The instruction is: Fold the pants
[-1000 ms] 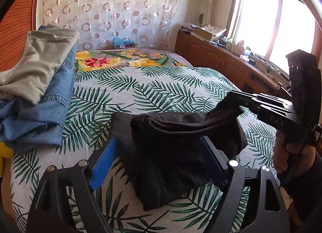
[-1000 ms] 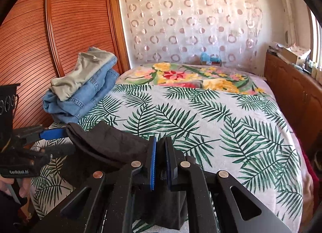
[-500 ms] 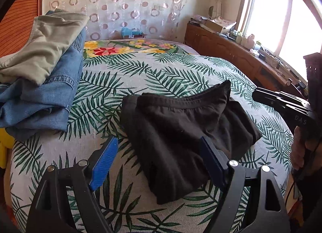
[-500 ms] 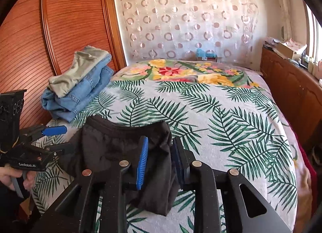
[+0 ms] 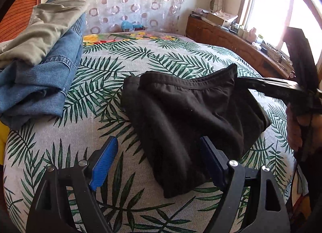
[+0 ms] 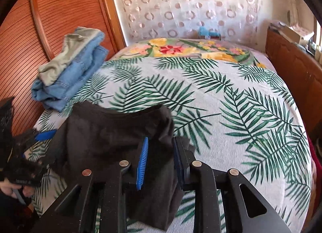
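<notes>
The black pants (image 5: 193, 116) lay as a compact, several-layer bundle on the bed (image 5: 112, 188), just ahead of both pairs of tongs, the waistband on the far side. Judging by that shape, the folding looked nearly finished; what seemed left was letting go, squaring the edges, and perhaps moving the bundle to the stack.

The left tongs (image 5: 159, 162) stood released, jaws wide; the near corner of the bundle lay just inside the right-hand pad, with no grip on it. The right tongs (image 6: 160, 162) had just been parting from a clench: their jaws stood a little apart with the bundle's right edge between them, and the pads did not appear to press on it.

Beyond the left tongs and off to their left sat folded jeans (image 5: 38, 84) with a khaki garment (image 5: 42, 33) on top. No containers showed on the bed.
</notes>
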